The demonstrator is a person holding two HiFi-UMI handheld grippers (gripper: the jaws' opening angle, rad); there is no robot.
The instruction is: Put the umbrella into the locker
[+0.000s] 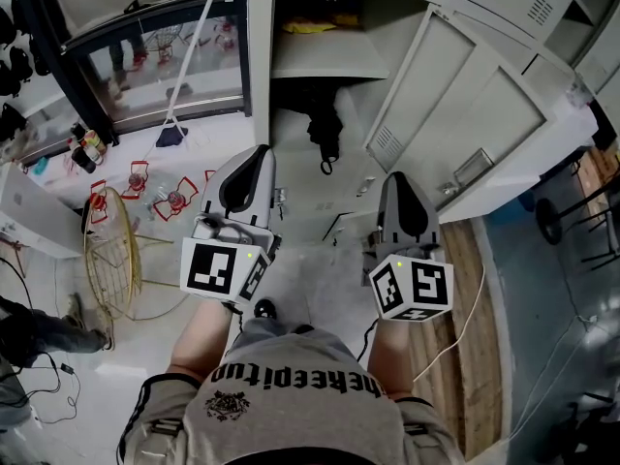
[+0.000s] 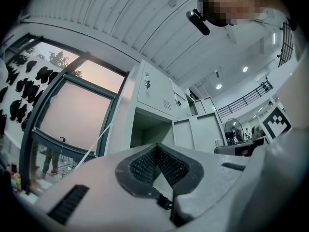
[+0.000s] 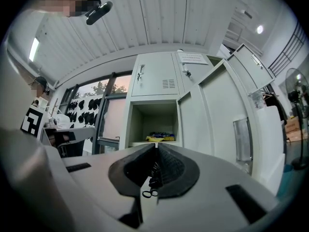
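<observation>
The black folded umbrella [image 1: 325, 129] sits in the open locker [image 1: 260, 66], under the shelf, with its wrist loop dangling at the front. The locker door [image 1: 465, 114] is swung wide to the right. My left gripper [image 1: 260, 153] is held in front of the locker, below and left of the umbrella, jaws shut and empty [image 2: 155, 146]. My right gripper [image 1: 395, 178] is level with it at the right, near the door's lower edge, also shut with nothing between its pads [image 3: 156, 145]. Both gripper views miss the umbrella; the jaws hide it.
A yellow item [image 1: 320, 25] lies on the locker's upper shelf [image 3: 161, 137]. Left of the locker is a glass door [image 1: 155, 61] with a mop [image 1: 174, 134] leaning by it. A round wire stand [image 1: 107, 250] and red wire racks [image 1: 174, 200] stand on the floor.
</observation>
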